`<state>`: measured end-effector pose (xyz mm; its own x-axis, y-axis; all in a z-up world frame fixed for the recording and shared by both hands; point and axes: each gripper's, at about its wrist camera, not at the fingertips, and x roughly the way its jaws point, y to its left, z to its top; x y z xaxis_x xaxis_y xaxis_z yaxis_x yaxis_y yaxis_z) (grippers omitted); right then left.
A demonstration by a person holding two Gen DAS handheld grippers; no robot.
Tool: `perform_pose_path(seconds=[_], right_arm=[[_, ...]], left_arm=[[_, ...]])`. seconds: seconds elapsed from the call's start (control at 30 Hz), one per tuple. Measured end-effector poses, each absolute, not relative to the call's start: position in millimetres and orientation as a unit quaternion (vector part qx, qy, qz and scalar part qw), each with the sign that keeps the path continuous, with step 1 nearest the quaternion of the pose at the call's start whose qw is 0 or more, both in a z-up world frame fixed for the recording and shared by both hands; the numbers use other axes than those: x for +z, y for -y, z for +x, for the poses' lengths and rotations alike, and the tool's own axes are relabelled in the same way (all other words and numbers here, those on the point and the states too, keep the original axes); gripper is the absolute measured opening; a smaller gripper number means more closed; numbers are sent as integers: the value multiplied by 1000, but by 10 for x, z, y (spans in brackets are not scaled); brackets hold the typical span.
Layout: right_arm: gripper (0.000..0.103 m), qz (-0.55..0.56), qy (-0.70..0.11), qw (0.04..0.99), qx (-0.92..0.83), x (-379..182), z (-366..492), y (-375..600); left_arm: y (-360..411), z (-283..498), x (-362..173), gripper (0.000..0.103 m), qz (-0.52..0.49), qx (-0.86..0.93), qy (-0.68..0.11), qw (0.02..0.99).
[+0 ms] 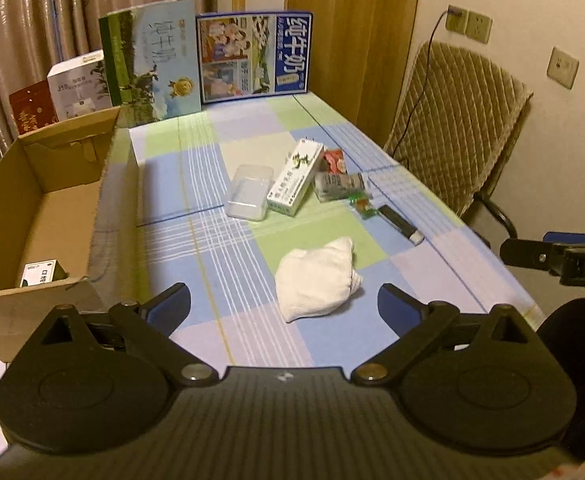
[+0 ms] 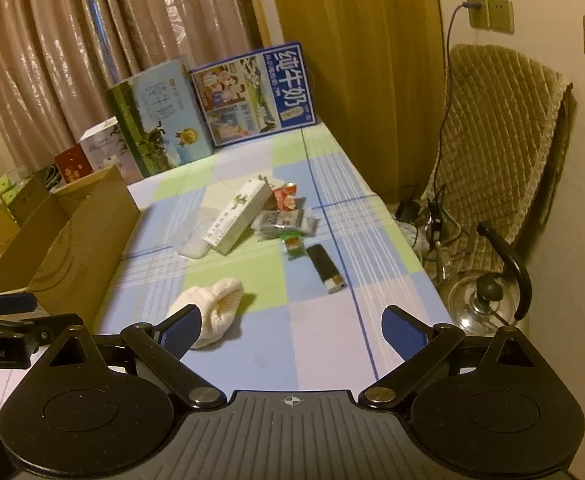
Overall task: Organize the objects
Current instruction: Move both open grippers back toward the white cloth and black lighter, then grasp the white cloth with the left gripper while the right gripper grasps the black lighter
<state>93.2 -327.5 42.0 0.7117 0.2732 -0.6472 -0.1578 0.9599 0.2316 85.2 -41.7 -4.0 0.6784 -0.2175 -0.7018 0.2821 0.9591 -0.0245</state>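
My left gripper (image 1: pixel 284 296) is open, and a white cloth bundle (image 1: pixel 316 284) lies on the table just ahead between its fingertips, untouched. Farther back lie a clear plastic box (image 1: pixel 250 192), a white-green medicine box (image 1: pixel 295 176), a red packet (image 1: pixel 334 160), a grey packet (image 1: pixel 338 186), a green candy (image 1: pixel 360 204) and a black lighter (image 1: pixel 400 224). My right gripper (image 2: pixel 290 316) is open and empty, with the cloth bundle (image 2: pixel 216 308) by its left finger and the lighter (image 2: pixel 324 268) ahead. An open cardboard box (image 1: pixel 52 208) at the left holds a small carton (image 1: pixel 40 274).
Two milk cartons (image 1: pixel 254 56) stand at the table's far end before curtains. A padded chair (image 1: pixel 460 128) is beside the table's right edge, and a metal kettle (image 2: pixel 480 296) sits below it. Smaller boxes (image 1: pixel 76 84) stand behind the cardboard box.
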Motion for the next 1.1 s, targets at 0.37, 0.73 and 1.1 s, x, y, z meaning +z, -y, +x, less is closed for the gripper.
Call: perform_pose_path(seconds=[0.37, 0.73, 1.1], right_arm=[[94, 90, -376, 916, 105, 178, 1225, 3408], [94, 87, -388, 912, 105, -59, 1597, 3416], [80, 66, -407, 904, 115, -299, 1926, 3326]], left_arm=[[639, 1122, -361, 98, 53, -144, -397, 905], [938, 1437, -718, 92, 99, -162, -403, 896], [1228, 1644, -1135, 79, 153, -189, -413, 878]])
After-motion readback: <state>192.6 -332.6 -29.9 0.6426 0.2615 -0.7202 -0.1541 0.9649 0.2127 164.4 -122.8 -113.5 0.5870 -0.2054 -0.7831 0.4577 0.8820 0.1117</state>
